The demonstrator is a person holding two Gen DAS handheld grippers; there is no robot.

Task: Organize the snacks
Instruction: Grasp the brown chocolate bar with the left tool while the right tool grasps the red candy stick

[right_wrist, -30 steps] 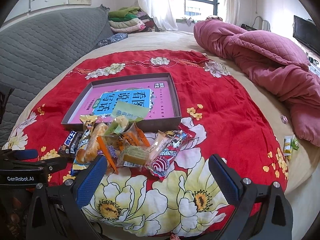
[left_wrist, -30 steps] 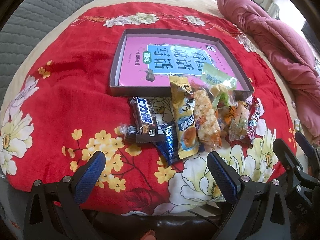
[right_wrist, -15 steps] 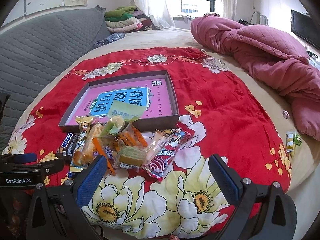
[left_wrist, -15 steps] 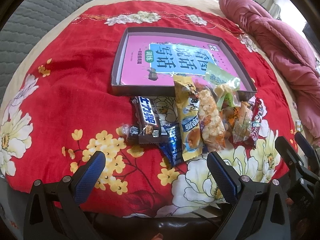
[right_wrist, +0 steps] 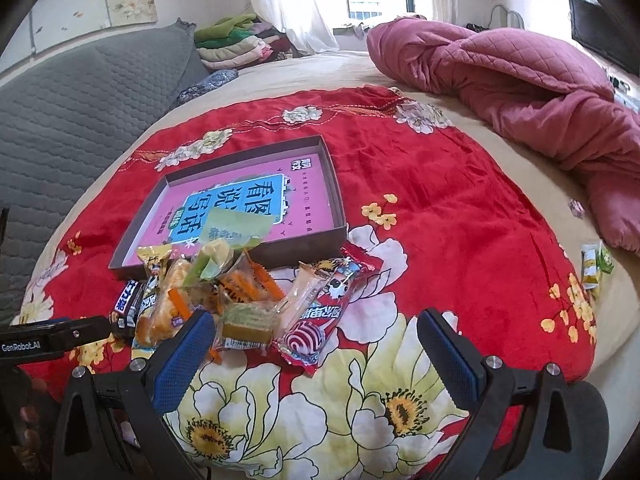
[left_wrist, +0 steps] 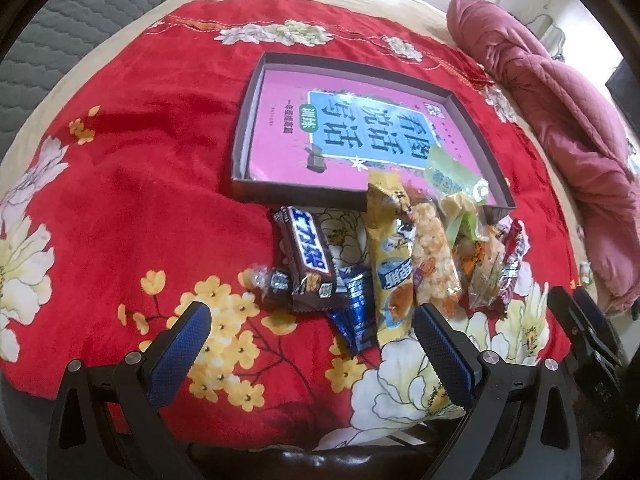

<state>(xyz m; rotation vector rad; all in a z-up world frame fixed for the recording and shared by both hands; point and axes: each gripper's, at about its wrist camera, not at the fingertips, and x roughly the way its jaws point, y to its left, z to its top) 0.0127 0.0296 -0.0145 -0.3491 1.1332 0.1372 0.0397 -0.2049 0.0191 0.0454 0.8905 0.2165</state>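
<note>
A pile of wrapped snacks lies on a red flowered blanket just in front of a shallow dark tray point(left_wrist: 248, 120) with a pink printed bottom. In the left wrist view I see a brown chocolate bar point(left_wrist: 306, 256), a blue wrapper point(left_wrist: 356, 312), a yellow cake pack point(left_wrist: 390, 256) and a rice cracker bar point(left_wrist: 432, 256). A green pack point(left_wrist: 452, 178) leans over the tray's near rim. In the right wrist view, a red lollipop pack point(right_wrist: 320, 312) and a green cake point(right_wrist: 248, 324) lie nearest. My left gripper point(left_wrist: 310, 334) and right gripper point(right_wrist: 314, 344) are both open, empty, short of the pile.
A crumpled pink quilt point(right_wrist: 520, 76) lies at the right of the bed. Small green and yellow packets point(right_wrist: 594, 266) lie at the blanket's right edge. A grey padded headboard point(right_wrist: 80, 100) is on the left, with folded clothes point(right_wrist: 236, 42) by the window.
Both grippers have moved slightly forward toward the snack pile. The snacks and tray have not moved. Both stay open.
</note>
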